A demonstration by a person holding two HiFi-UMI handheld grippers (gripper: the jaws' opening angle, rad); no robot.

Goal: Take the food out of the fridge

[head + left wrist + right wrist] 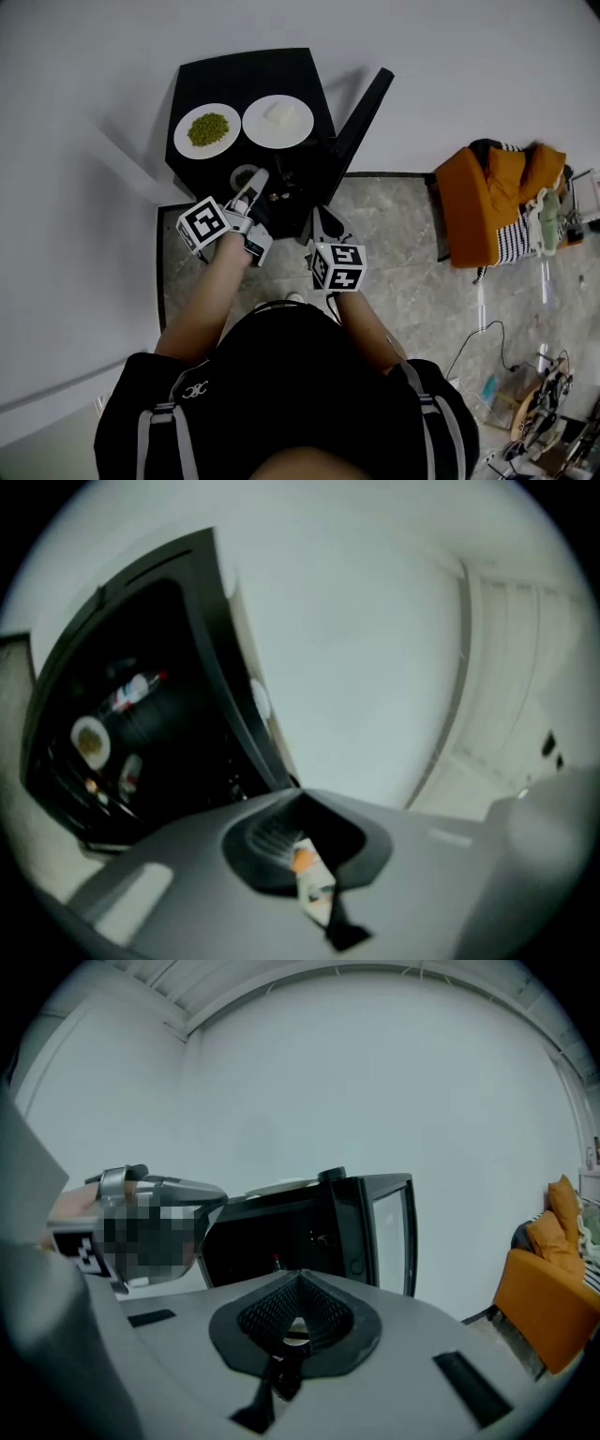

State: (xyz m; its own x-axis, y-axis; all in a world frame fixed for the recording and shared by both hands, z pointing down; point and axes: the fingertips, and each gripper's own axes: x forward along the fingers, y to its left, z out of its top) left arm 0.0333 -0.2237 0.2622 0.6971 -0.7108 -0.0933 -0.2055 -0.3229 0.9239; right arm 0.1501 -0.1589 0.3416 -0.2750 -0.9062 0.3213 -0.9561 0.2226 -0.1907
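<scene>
With the left tongs (255, 187) and right tongs (319, 225) both closed and empty at the open fridge (253, 70), the left should be opened wide before a dish (91, 742) inside is gripped.

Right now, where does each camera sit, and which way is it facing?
Head view: on the person's head, looking steeply down at the black fridge with its door open; both forearms, the left gripper and the right gripper show.
Left gripper view: rides the left gripper, tilted, facing the fridge's dark inside; only its own shut jaws show.
Right gripper view: rides the right gripper, facing the open fridge; its shut jaws and the left gripper show.
Shared: the head and right gripper views both show the orange chair.
</scene>
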